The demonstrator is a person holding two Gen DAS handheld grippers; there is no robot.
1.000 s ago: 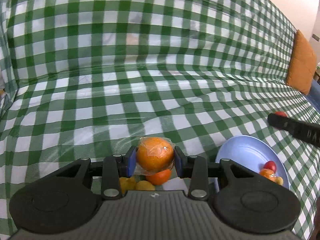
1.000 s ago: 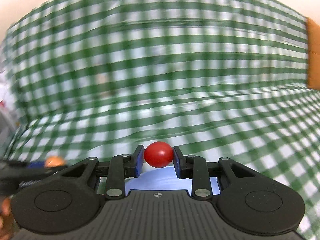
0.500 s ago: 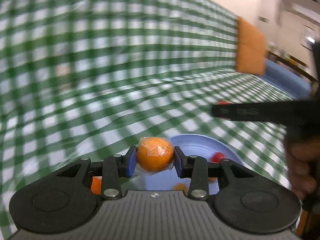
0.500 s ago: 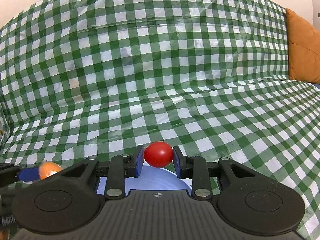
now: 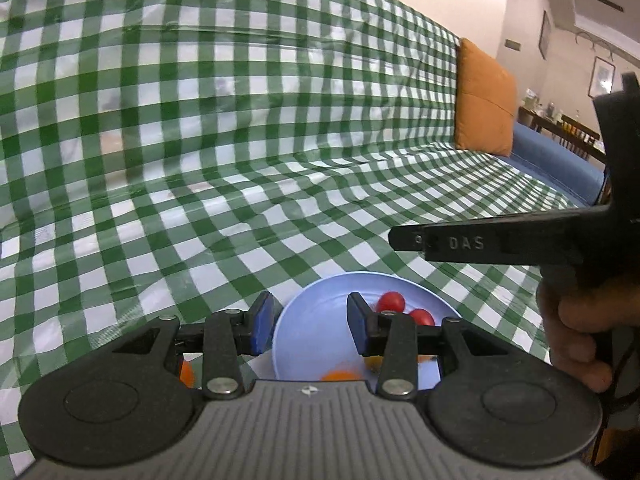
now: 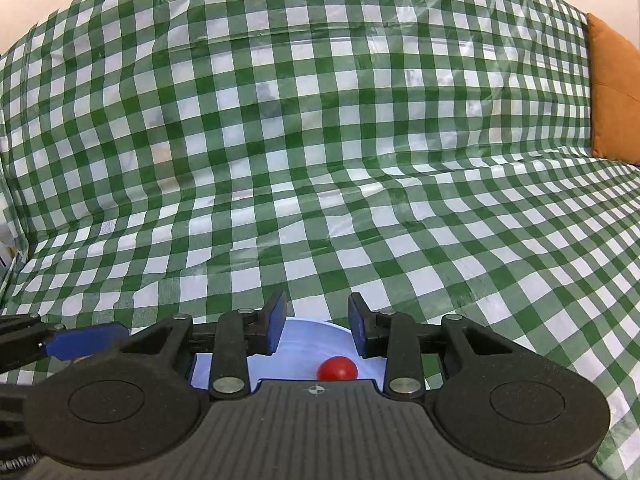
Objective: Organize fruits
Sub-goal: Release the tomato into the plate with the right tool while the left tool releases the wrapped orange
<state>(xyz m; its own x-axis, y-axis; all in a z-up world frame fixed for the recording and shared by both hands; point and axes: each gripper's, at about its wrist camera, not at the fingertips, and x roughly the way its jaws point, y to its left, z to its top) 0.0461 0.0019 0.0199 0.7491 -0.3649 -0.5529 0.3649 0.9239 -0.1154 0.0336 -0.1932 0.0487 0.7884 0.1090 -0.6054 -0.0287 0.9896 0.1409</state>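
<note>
Pale blue plate (image 5: 316,328) lies on the green-checked cloth (image 5: 200,160); over it the left gripper (image 5: 310,326) gapes empty. Orange fruit (image 5: 340,376) and two red tomatoes (image 5: 391,302) sit inside. The right gripper (image 6: 316,326) is opening, empty, above a tomato (image 6: 337,368). Right of the plate, an orange cushion (image 5: 486,98).

Orange fruit (image 5: 340,376) half hidden behind left gripper (image 5: 310,328) body.

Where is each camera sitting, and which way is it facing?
Left wrist: on the left gripper, facing the blue plate and checked cloth; the right gripper's finger and a hand show.
Right wrist: on the right gripper, jaws opening, above a tomato.
Shared: plate, cloth, orange cushion.
</note>
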